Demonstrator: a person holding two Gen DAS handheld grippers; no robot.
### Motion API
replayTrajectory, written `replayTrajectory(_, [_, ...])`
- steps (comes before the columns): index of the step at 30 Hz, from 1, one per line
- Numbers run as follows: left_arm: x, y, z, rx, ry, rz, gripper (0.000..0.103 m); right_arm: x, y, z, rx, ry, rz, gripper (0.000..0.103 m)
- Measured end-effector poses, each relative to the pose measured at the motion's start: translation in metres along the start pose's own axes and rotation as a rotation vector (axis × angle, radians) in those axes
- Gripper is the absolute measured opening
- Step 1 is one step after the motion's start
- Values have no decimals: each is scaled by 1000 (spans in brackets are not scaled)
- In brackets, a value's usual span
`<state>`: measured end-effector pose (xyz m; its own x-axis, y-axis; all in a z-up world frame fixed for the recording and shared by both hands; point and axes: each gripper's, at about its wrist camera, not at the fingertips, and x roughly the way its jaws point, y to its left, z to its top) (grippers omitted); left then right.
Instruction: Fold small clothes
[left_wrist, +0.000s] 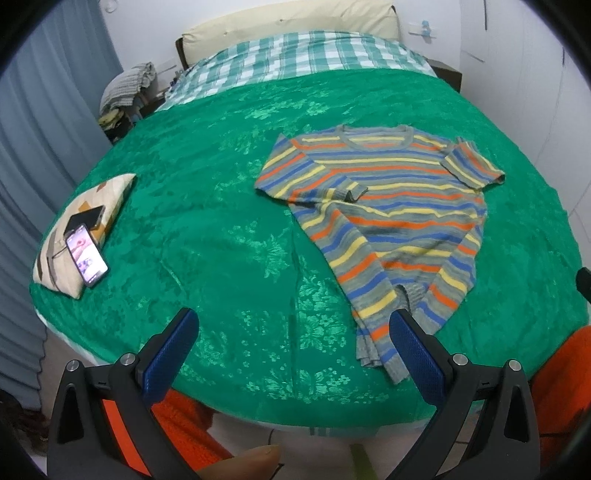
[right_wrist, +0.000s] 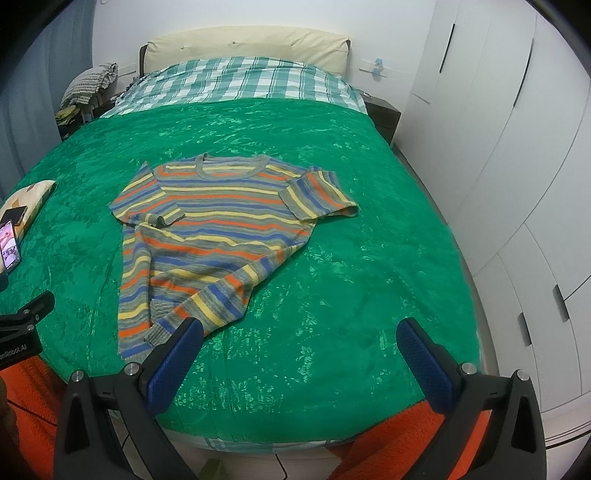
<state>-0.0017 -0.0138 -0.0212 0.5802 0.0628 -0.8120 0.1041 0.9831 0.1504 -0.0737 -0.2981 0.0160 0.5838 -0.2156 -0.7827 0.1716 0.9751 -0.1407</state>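
Note:
A small striped sweater (left_wrist: 384, 218) in grey, orange, yellow and blue lies on the green bedspread (left_wrist: 207, 229). Its neck points to the headboard. One long sleeve is folded across its body, the other sleeve lies out to the right. It also shows in the right wrist view (right_wrist: 218, 229). My left gripper (left_wrist: 293, 325) is open and empty above the bed's near edge, left of the sweater's hem. My right gripper (right_wrist: 299, 332) is open and empty above the near edge, right of the hem. The left gripper's body shows in the right wrist view (right_wrist: 22, 328).
A patterned pillow (left_wrist: 55, 266) with two phones (left_wrist: 86, 251) lies at the bed's left edge. A checked sheet (left_wrist: 295, 55) and headboard are at the far end. White wardrobes (right_wrist: 517, 184) stand right. An orange rug (right_wrist: 406, 443) lies below the bed.

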Motion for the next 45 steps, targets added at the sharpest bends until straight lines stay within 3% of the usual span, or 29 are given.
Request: replayTrajectory(45, [-7,-1,0,28,2,9,103,5,7,-7,-14,17,10,103])
